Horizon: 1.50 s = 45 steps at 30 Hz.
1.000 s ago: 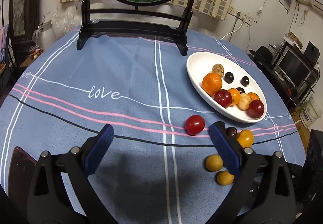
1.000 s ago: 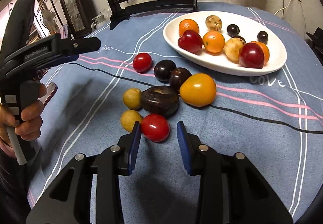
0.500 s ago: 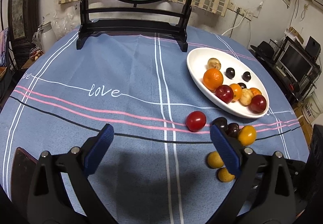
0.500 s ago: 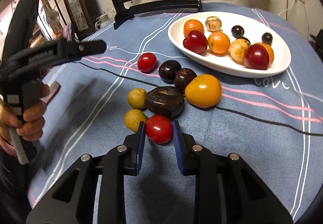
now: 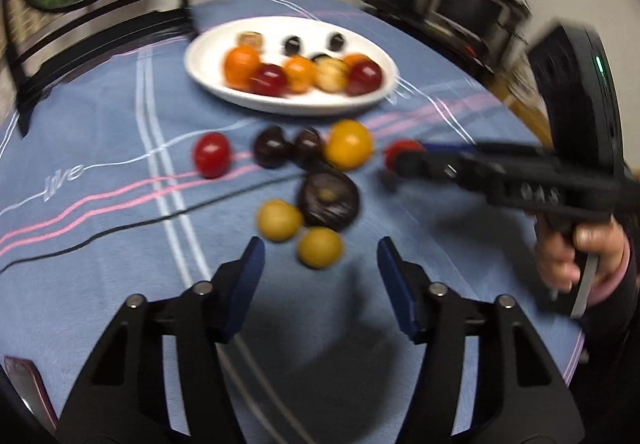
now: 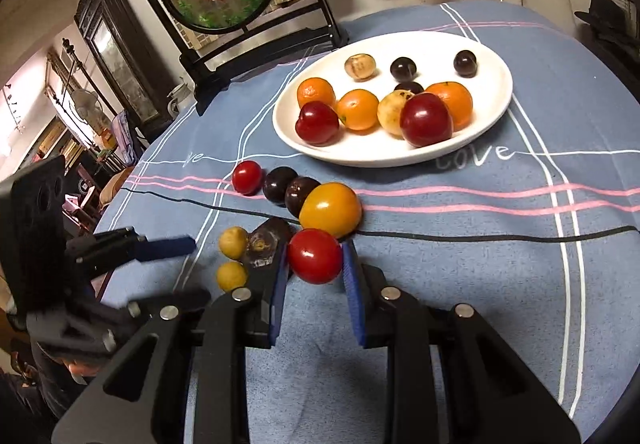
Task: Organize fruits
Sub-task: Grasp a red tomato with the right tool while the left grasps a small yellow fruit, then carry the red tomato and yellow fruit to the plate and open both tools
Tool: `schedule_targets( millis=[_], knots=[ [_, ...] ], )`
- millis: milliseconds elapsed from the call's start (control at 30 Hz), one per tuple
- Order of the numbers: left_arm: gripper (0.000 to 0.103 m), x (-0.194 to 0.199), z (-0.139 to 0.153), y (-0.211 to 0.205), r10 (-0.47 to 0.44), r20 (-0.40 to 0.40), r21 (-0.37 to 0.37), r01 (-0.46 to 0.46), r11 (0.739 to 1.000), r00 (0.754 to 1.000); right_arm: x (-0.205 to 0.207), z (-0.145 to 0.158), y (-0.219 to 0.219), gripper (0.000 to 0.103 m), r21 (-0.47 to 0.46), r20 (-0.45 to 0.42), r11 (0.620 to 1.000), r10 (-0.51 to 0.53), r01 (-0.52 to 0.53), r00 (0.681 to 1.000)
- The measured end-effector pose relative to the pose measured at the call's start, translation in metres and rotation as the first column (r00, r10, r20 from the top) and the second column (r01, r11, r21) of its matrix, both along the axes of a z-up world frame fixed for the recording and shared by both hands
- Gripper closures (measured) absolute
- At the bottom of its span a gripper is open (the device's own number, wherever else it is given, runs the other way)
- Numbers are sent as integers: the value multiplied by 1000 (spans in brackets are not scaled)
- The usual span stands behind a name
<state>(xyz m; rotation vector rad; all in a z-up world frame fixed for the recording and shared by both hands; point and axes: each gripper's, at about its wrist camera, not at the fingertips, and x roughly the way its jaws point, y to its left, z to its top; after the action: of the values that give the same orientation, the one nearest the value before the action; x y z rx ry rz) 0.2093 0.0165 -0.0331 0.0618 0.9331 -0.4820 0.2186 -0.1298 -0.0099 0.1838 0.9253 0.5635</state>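
1. Tomato (image 6: 315,255), small, red and glossy, sits pinched between the blue pads of the right gripper (image 6: 314,264), jaws narrowed onto its sides; it looks lifted just clear of the blue-clothed surface (image 6: 500,284). I judge it light, smooth, a little slippery and easily bruised, so a gentle squeeze across its widest part suits it.
2. Left gripper (image 5: 320,276) hangs wide open and holds nothing, with two small yellow fruits (image 5: 319,246) just ahead of its pads.
3. Beyond lie a dark wrinkled fruit (image 5: 329,199), a large yellow-orange tomato (image 6: 330,209), two dark plums (image 6: 279,184) and a second red tomato (image 6: 247,177), all loose on the cloth.
4. Farthest is the white plate (image 6: 384,156), carrying oranges, red and dark plums and pale fruits.
5. Half a second ago the right jaws only bracketed the tomato beside the yellow fruits; now they have closed and carried it towards the plate. The left gripper has swung right to face the loose pile.
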Motion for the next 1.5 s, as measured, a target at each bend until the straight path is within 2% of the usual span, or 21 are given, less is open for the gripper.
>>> schedule_targets(
  millis=[67, 167, 467, 967, 1167, 1333, 1433, 1500],
  knots=[
    [54, -2, -4, -6, -22, -7, 13, 22, 1000, 1000, -2, 1, 0, 76, -6, 5, 1000, 0, 0, 1000],
    [59, 0, -10, -7, -9, -23, 23, 10, 1000, 1000, -1, 0, -2, 76, -4, 2, 1000, -3, 3, 1000],
    [69, 11, -19, -5, 41, -24, 32, -40, 999, 999, -2, 2, -1, 76, -2, 6, 1000, 8, -8, 1000],
    [74, 12, -23, -13, 26, -6, 65, -25, 998, 1000, -4, 2, 3, 76, -27, 23, 1000, 10, -9, 1000],
    [74, 9, -18, -8, 22, -18, 37, -21, 999, 1000, -5, 1, 6, 76, -17, 24, 999, 42, -41, 999],
    [74, -3, -1, 5, 22, 2, -58, -22, 998, 1000, -11, 8, 13, 76, 21, 65, 995, 99, -100, 993],
    [74, 7, 12, 8, 55, 25, -81, -53, 995, 998, 1, 17, 9, 76, 38, 113, 997, 56, -61, 992],
    [74, 20, 21, 4, 75, 46, -80, -72, 994, 996, 11, 21, 6, 76, 17, 157, 1000, 6, -9, 988]
  ],
)
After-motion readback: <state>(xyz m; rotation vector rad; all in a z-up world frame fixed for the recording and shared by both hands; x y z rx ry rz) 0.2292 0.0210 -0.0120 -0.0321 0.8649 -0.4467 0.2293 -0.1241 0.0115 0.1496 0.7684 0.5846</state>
